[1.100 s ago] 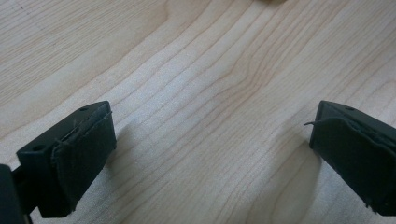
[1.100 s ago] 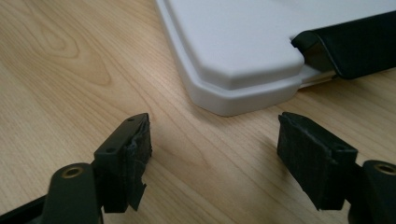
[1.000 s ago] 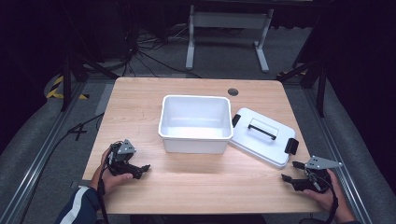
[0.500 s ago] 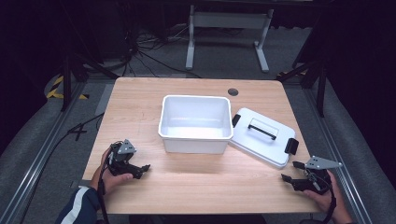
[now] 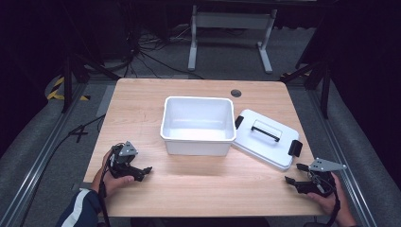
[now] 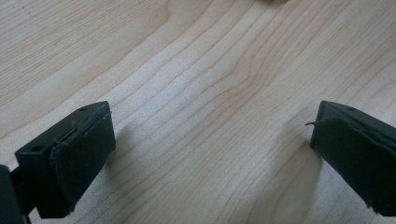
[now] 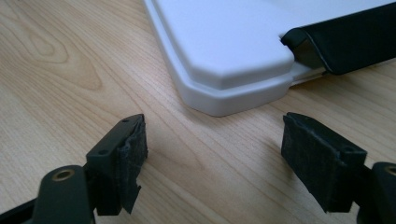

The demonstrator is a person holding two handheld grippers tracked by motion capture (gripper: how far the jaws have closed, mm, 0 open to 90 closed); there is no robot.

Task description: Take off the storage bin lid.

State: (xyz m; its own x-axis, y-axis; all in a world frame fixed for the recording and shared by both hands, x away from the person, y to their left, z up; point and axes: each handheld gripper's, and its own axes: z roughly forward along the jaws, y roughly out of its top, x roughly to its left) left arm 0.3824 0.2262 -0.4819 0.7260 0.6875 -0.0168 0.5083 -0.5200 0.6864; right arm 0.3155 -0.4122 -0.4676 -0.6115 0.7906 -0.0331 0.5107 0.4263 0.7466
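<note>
At the near left of the wooden table, the left gripper is resting in a person's left hand, a dark sleeve with a white stripe trailing back from it. The high view is showing it well apart from the white tub, while the left gripper view is looking down between the two black jaws, which are standing wide apart with bare wood grain between them and nothing held. The tub is sitting open near the table's middle, its inside looking empty, and its white lid is lying flat just beside its right wall (black handle up, a black clasp at the near end). At the near right, the right gripper is sitting in the person's right hand, near the lid's front corner but apart from it. The right gripper view is showing what the high view cannot: the lid's rounded corner and one clasp just beyond the jaws, which are spread wide and gripping nothing.
</note>
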